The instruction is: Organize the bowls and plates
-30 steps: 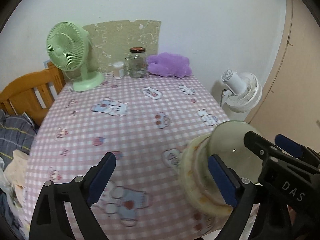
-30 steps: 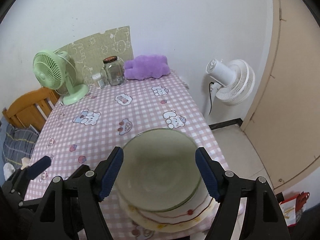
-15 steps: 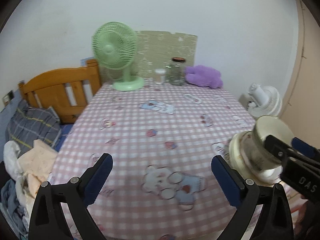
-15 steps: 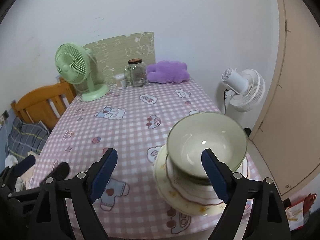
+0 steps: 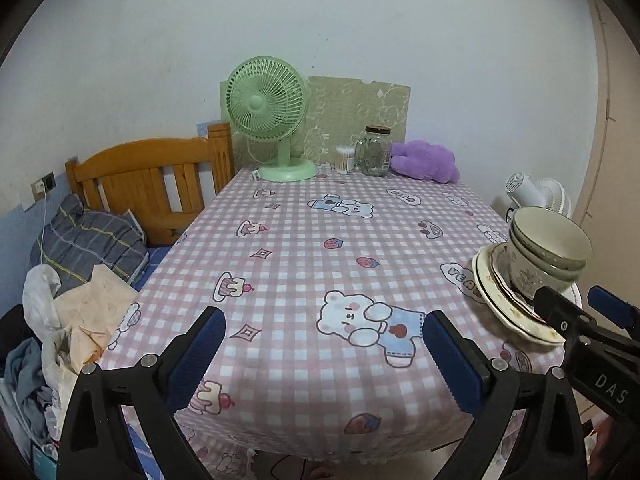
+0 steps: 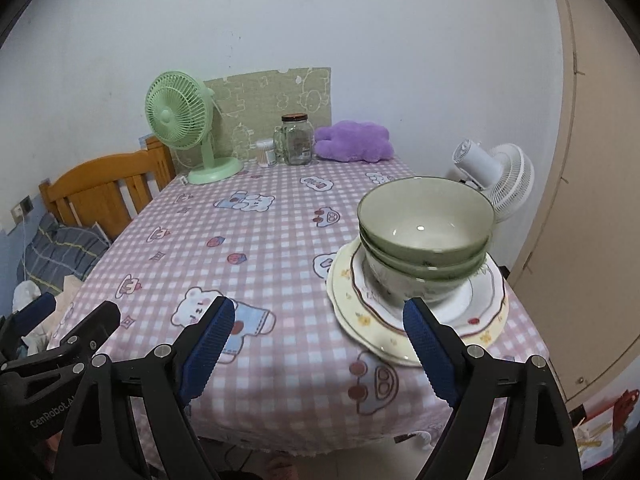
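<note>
Two green bowls (image 6: 426, 216) sit nested on a patterned white bowl, on top of several stacked floral plates (image 6: 372, 320), at the table's right front corner. My right gripper (image 6: 318, 308) hangs open and empty short of the table's front edge, with its right finger just in front of the plates. My left gripper (image 5: 324, 320) is also open and empty, level with the front edge to the left of the stack. The left wrist view shows the bowls (image 5: 548, 248) and plates (image 5: 500, 300) at the right, behind the right gripper (image 5: 580, 320).
Along the wall at the back of the pink checked tablecloth (image 5: 304, 248) stand a green fan (image 5: 266, 120), a cotton-swab tub, a glass jar (image 5: 374, 152) and a purple plush (image 5: 426, 160). A wooden bed frame (image 5: 152, 184) with bedding is on the left. A white floor fan (image 6: 496, 176) is on the right.
The top green bowl was between my right gripper's fingers; it now rests on the stack and those fingers are clear of it. Both grippers have pulled back toward the table's front edge.
</note>
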Available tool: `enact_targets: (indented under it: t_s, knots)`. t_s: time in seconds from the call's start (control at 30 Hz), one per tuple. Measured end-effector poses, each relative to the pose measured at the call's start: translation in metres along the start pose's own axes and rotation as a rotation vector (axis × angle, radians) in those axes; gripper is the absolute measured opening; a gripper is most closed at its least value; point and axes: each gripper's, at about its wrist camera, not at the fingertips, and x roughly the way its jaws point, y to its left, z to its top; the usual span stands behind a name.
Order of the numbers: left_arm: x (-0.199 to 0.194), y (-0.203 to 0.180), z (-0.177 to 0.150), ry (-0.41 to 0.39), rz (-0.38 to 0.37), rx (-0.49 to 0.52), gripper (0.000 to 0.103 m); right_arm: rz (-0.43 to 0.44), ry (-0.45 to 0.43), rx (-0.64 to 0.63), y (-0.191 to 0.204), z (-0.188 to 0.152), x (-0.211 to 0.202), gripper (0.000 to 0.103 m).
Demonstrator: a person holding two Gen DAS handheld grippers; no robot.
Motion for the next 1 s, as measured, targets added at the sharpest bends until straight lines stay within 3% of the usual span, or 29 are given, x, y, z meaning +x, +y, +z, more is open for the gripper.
enact_targets:
  t_s: [0.3,1.0]
  knots:
    - [-0.017,-0.004,-0.004,-0.052,-0.010,-0.002,0.103,-0.001,-0.070,0.010,-0.002,-0.008,-0.023,0.094]
    - [-0.016,0.001,-0.001,-0.053,-0.016,-0.021,0.103,0.010,-0.065,0.012,0.000,-0.005,-0.026,0.094]
